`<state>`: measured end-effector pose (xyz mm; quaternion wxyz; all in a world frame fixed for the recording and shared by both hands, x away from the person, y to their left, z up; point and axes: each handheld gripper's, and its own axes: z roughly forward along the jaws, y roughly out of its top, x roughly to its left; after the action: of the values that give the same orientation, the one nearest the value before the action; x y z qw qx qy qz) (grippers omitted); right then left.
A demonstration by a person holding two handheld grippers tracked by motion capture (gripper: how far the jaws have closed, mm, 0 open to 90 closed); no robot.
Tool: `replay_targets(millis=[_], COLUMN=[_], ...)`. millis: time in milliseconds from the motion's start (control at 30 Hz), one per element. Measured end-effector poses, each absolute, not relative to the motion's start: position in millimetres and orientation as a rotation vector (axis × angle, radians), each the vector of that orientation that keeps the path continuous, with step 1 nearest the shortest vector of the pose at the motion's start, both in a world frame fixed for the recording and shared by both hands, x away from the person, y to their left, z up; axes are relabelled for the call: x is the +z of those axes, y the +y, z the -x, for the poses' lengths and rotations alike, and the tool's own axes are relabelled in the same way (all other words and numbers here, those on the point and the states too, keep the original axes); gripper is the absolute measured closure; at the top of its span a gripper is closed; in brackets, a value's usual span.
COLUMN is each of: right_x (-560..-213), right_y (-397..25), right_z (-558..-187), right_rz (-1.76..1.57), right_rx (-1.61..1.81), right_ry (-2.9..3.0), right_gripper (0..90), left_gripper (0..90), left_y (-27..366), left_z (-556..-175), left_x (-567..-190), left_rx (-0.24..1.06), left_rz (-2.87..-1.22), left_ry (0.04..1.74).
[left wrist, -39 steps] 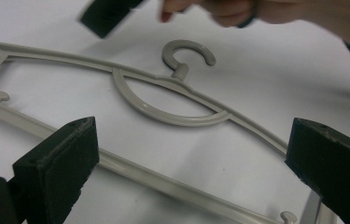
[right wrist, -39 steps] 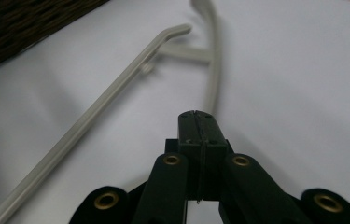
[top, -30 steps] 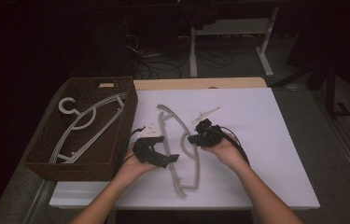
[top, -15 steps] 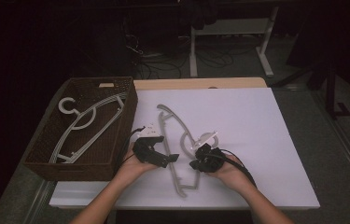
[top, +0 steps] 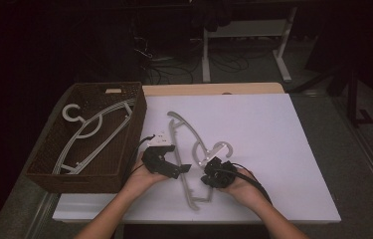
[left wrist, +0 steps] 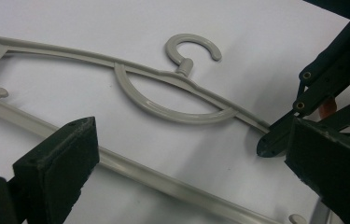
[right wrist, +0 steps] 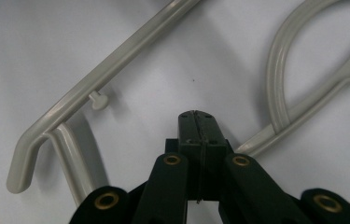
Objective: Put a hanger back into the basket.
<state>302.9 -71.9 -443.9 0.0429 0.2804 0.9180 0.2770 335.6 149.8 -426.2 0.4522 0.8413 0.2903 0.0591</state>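
High view: a second ago the right gripper (top: 213,175) sat up near the hanger's (top: 190,133) hook; it has since dropped toward the person and now sits at the near stretch of the hanger's shoulder arm, by the lower corner. The left gripper (top: 173,167) has hardly shifted and rests over the straight bar. The hanger has not moved on the white board (top: 273,149). My reading is that the right hand has given up the hook end and is looking for a hold lower down, so that both grippers can lift the hanger toward the basket (top: 49,174), where two more hangers (top: 92,132) already lie

Left gripper view: the jaws stand wide apart, one black pad at each bottom corner, gripping nothing. The hanger's bar (left wrist: 130,165) crosses the gap between them, lying flat on the board below the pads; the hook (left wrist: 193,46) is well ahead. The right gripper's (left wrist: 275,140) tip shows at the right, touching or just short of the shoulder arm

Right gripper view: the jaws (right wrist: 199,135) are pressed together with only a seam between the pads, and I see nothing caught in them. The shoulder arm (right wrist: 298,109) runs off just right of the tip, the bent corner (right wrist: 28,163) with its small peg lies to the left, and the tip rests on bare board between the two
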Motion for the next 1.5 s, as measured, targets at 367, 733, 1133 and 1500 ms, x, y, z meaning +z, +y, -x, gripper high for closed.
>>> replay_targets(millis=[367,733,1133,1500], right_x=[-442.2,-441.8,-434.8,-432.6], right_y=[-111.1,-178.5,-212.6,-118.9], right_z=[-309.5,-333.3,-366.4,-421.2], right_rz=[-0.966,-1.143,-1.27,-1.127], right_rx=[0.773,0.641,0.745,0.941], right_ry=[2.736,2.556,2.431,2.538], right_gripper=[89.1,89.1,89.0,89.0], left_gripper=[2.6,2.7,2.7,2.7], left_y=[149.5,147.3,145.5,149.5], left_z=[-335.9,-336.0,-336.4,-336.5], left_x=[-426.3,-427.1,-428.3,-424.4], left_rx=[0.145,0.142,0.139,0.141], left_rz=[-2.078,-2.083,-2.09,-2.071], left_ry=[0.72,0.718,0.715,0.71])
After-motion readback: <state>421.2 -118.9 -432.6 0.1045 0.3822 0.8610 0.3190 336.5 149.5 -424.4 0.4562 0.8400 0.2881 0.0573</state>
